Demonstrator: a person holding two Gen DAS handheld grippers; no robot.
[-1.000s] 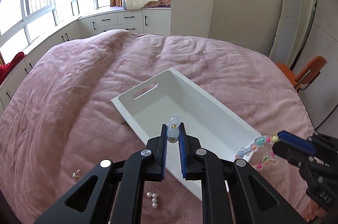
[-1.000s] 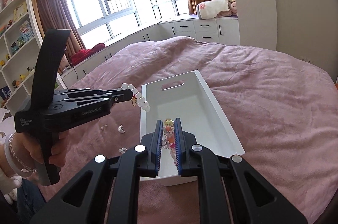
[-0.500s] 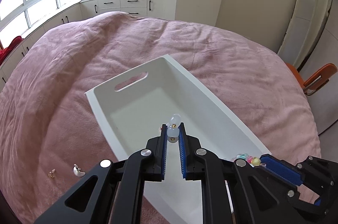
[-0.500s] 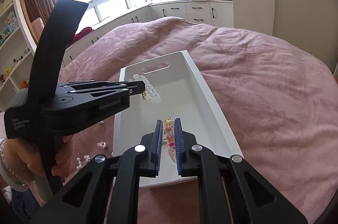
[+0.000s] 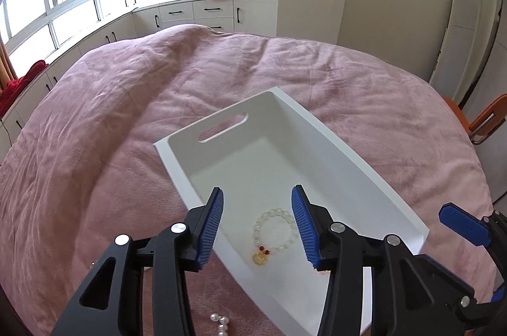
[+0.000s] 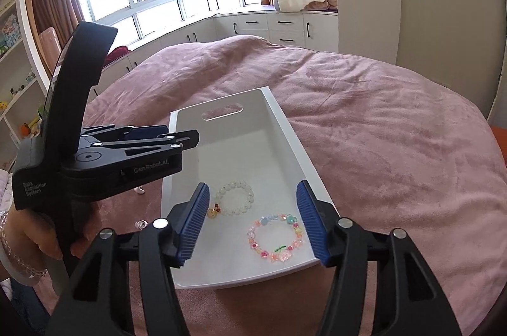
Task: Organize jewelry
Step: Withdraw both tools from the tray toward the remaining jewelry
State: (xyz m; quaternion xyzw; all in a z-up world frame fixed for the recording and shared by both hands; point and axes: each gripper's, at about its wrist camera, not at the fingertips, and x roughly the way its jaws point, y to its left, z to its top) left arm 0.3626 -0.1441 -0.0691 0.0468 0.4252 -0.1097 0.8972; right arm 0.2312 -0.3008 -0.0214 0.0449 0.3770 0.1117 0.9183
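Both grippers hang over the near end of the white tray, left gripper and right gripper with jaws opening, nothing pinched. Below them the white bead bracelet and pastel bead bracelet lie side by side in the tray. Loose pearls sit outside on the pink bedspread.

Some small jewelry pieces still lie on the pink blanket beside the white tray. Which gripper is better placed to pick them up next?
Probably the left gripper: its jaws are opening, empty, and the pearl piece lies just below it. The right gripper hangs over the tray, farther from them.
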